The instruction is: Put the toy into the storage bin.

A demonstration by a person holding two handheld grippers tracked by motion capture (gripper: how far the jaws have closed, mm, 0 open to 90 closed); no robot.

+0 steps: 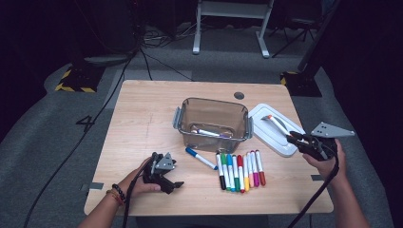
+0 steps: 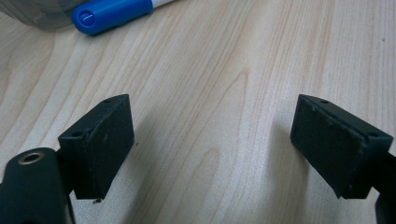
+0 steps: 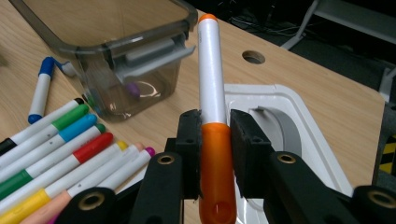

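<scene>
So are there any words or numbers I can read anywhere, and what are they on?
"4": a big dark number on the grey floor, left of the table.
The markers in the high view show no print that can be read; too small to tell.
The orange marker in the right tool has a plain white barrel, no words.

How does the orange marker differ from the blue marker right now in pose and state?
The orange marker is clamped by its cap between the right tongs and lifted off the table over the white lid; the blue marker lies flat on the table, untouched. The orange one hangs beside the clear bin; the blue one lies apart from the row, just in front of that bin. Both have white barrels and coloured caps.
</scene>
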